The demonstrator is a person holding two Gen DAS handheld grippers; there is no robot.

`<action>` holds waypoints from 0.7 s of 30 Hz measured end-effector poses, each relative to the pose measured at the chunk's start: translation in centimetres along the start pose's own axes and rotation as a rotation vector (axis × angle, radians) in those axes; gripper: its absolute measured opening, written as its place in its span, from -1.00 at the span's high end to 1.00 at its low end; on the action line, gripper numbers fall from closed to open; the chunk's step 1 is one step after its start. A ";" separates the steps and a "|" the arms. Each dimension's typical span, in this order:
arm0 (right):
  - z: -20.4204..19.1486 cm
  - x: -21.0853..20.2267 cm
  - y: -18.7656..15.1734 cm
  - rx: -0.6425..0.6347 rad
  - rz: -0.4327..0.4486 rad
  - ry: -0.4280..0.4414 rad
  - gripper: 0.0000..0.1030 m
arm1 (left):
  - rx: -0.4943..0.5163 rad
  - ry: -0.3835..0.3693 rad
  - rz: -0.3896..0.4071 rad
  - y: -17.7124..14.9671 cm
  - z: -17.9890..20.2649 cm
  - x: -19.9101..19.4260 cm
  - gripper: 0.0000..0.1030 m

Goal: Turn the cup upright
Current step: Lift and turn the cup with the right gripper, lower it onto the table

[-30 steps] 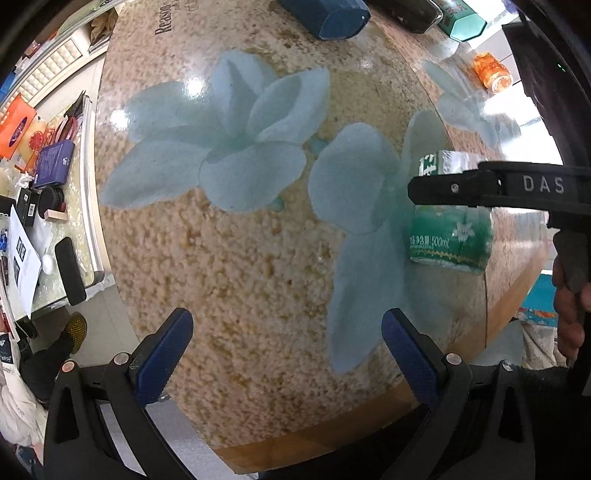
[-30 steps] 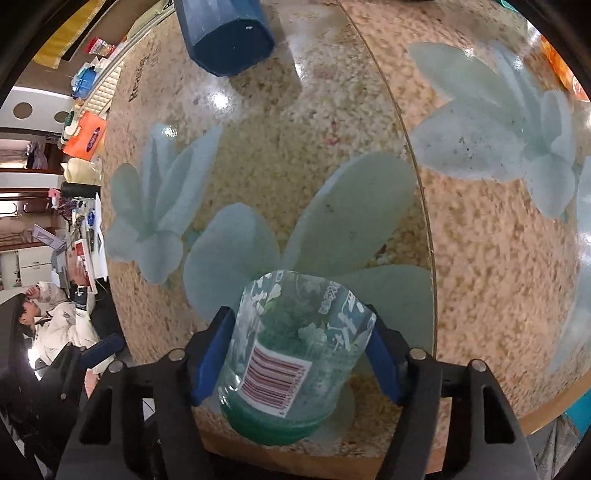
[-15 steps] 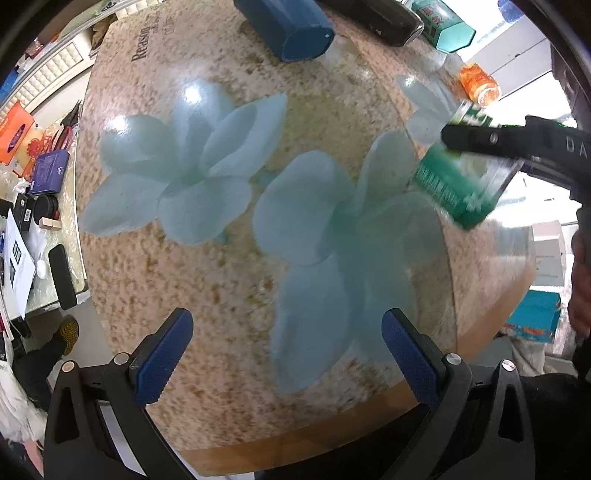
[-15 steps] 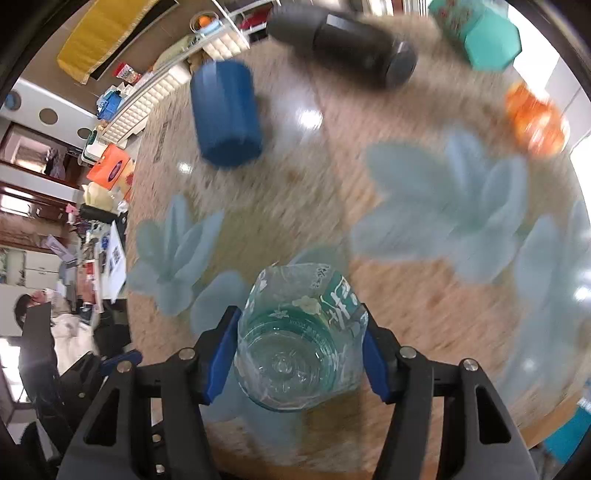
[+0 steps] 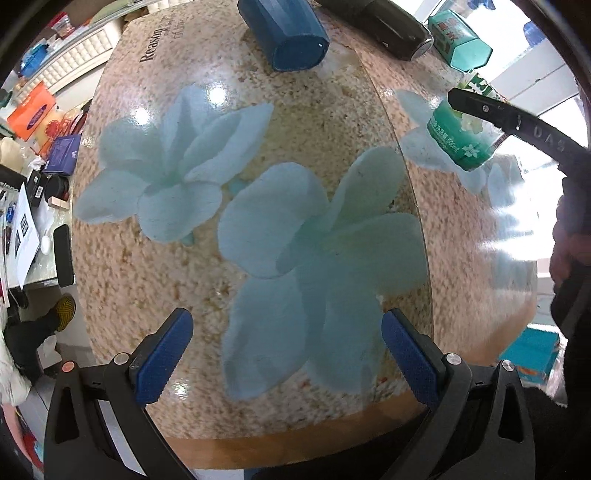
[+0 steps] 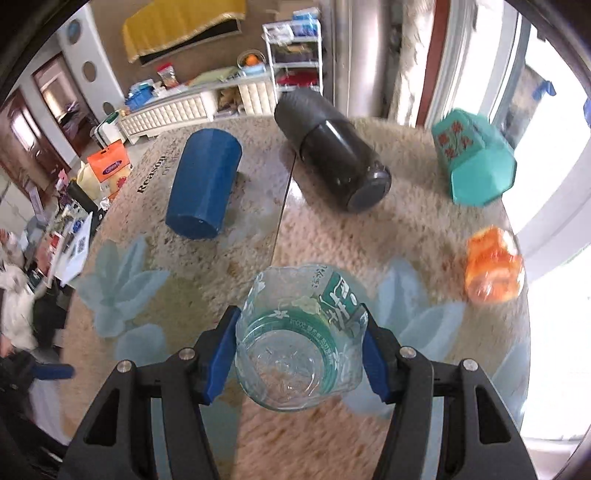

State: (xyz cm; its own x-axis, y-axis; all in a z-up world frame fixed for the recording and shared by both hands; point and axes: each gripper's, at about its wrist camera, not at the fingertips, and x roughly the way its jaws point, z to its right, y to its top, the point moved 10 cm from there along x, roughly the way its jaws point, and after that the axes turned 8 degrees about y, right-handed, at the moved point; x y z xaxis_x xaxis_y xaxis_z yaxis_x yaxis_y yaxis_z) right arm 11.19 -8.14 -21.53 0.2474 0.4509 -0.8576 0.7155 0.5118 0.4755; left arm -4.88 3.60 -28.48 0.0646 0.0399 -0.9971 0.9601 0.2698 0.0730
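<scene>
A clear plastic cup with a green label (image 6: pixel 301 341) is clamped between the blue pads of my right gripper (image 6: pixel 299 354). It is held above the table, tilted, with its open mouth towards the camera. In the left wrist view the same cup (image 5: pixel 460 142) hangs in the air at the upper right, its base pointing down and left, with the right gripper's black finger (image 5: pixel 517 123) across it. My left gripper (image 5: pixel 284 354) is open and empty over the near table edge.
On the flowered glass table top (image 6: pixel 332 236) lie a blue cup (image 6: pixel 203 188), a black flask (image 6: pixel 332 151), a teal cup (image 6: pixel 472 162) and an orange cup (image 6: pixel 493 269), all on their sides at the far side. The blue cup (image 5: pixel 284 33) also shows in the left wrist view.
My right gripper has lifted the green-labelled cup off the table and turned it, so its mouth now faces the right camera. It moved away towards the far right. My left gripper stayed open.
</scene>
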 end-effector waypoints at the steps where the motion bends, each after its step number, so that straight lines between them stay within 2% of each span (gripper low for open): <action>1: -0.1 0.1 -0.1 -0.027 0.014 -0.006 -0.13 | -0.014 -0.002 0.000 0.0 0.4 0.3 -0.99; 4: -0.4 -0.1 -0.4 -0.090 0.044 0.014 -0.13 | -0.041 -0.015 0.001 -0.1 1.2 1.1 -0.99; 9: -0.7 0.7 -1.4 -0.134 0.038 0.025 -0.19 | -0.077 -0.025 -0.001 -0.1 2.1 2.0 -0.99; 12: -0.6 1.1 -2.1 -0.118 0.030 0.067 -0.20 | -0.081 -0.023 -0.005 -0.6 2.9 2.5 -0.99; 19: -0.2 1.7 -3.0 -0.088 0.000 0.071 -0.20 | -0.082 -0.023 -0.018 -0.8 3.5 3.0 -0.99; 21: -0.1 1.9 -3.0 -0.072 -0.009 0.075 -0.30 | -0.082 -0.028 -0.018 -0.8 2.8 3.0 -0.99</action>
State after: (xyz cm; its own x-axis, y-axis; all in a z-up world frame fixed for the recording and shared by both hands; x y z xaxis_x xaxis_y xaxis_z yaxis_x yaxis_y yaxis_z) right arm 9.45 -8.74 -24.54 0.1895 0.4982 -0.8461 0.6677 0.5664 0.4830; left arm -4.71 0.85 -31.58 0.0560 0.0079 -0.9984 0.9357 0.3484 0.0552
